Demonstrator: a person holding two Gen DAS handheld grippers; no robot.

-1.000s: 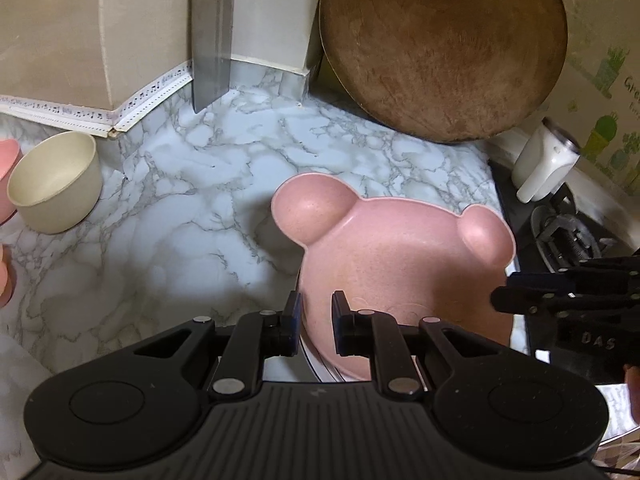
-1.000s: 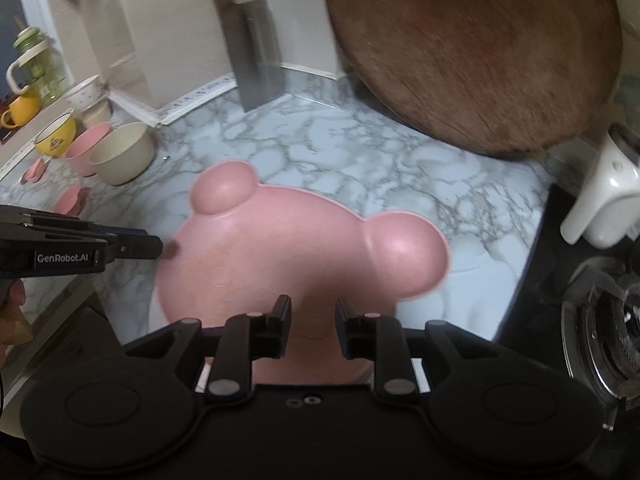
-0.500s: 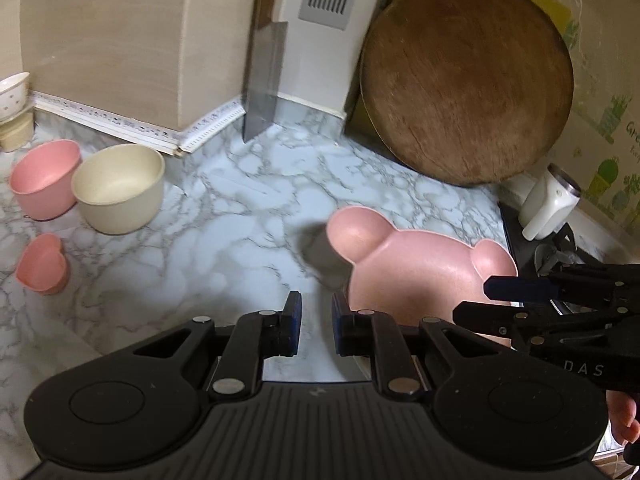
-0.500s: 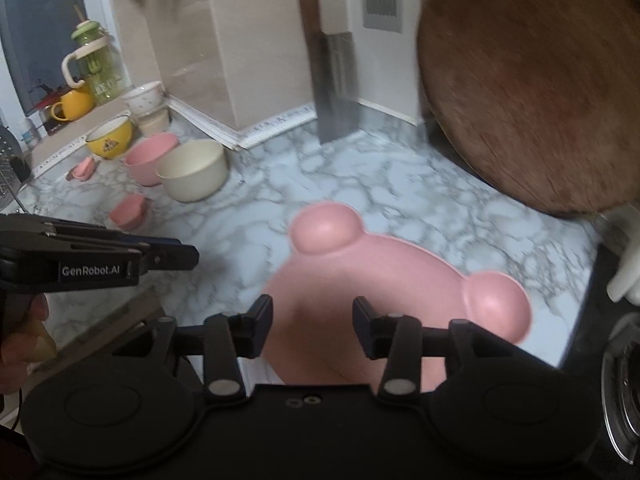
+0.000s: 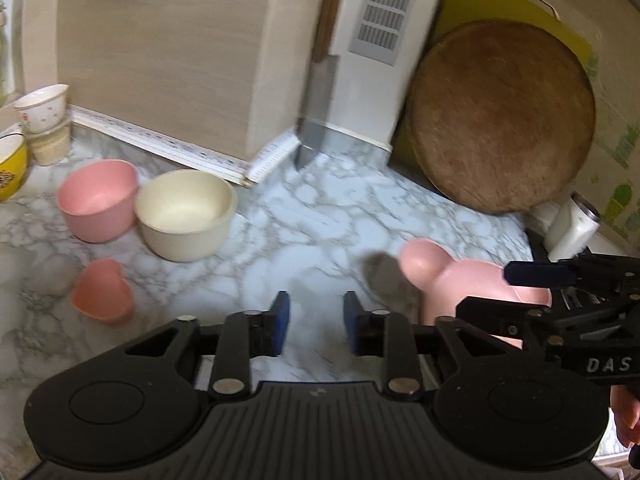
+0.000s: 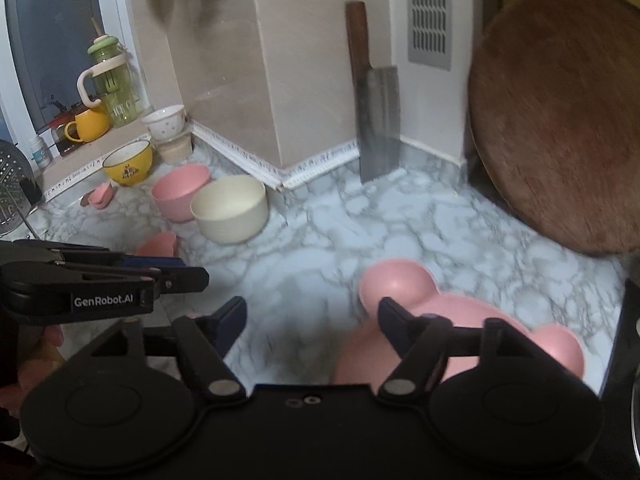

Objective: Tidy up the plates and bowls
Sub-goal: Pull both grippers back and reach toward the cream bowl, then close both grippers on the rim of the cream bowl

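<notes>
Right wrist view: both grippers' fingers have just spread, nothing between them; right gripper (image 6: 312,320) and left gripper (image 5: 314,320) hover near the pink bear-eared plastic plate (image 6: 400,284) on the marble surface (image 6: 360,220).

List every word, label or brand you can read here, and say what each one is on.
"GenRobot.AI": side of the left gripper, right wrist view.
"DAS": side of the right gripper, left wrist view; cut off by the frame edge.
Green bottle: pale lettering, too blurred to read.
Yellow bowl: dark print, unreadable.
Wall sticker: nothing legible.
</notes>
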